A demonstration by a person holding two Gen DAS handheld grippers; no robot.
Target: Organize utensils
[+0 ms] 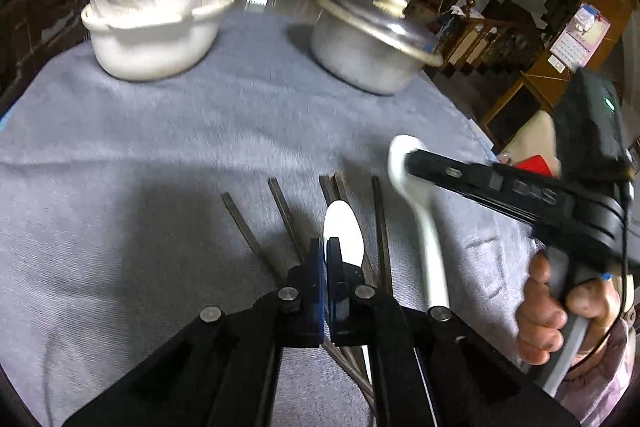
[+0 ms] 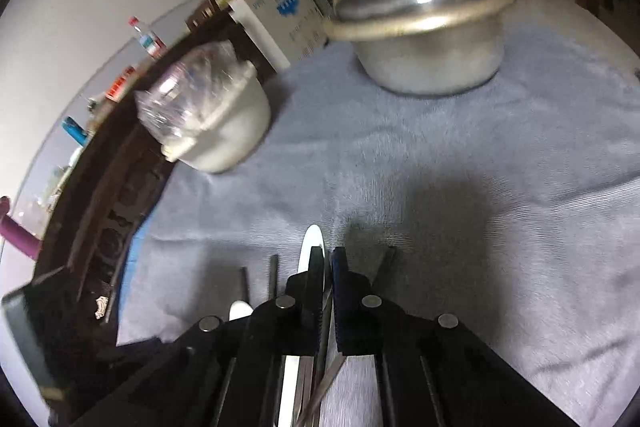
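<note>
Several dark chopsticks (image 1: 286,215) lie fanned on the grey cloth (image 1: 160,155). A white spoon (image 1: 346,227) rests across them. My left gripper (image 1: 325,247) is shut at the left edge of its bowl, and a sliver of white shows between the tips. To the right, a hand (image 1: 540,315) holds my right gripper (image 1: 410,161), shut on the bowl of a second, blurred white spoon (image 1: 434,259). In the right wrist view the right gripper (image 2: 327,259) is closed, that spoon (image 2: 310,241) pokes out beside its left finger, and chopsticks (image 2: 273,277) lie below. The other spoon (image 2: 240,308) peeks out at the left.
A white pot (image 1: 152,47) topped with a clear plastic bag stands at the back left. A lidded metal pot (image 1: 368,55) stands at the back right. The cloth's right edge drops off near the right gripper. Dark wooden furniture (image 2: 100,227) borders the table's left side.
</note>
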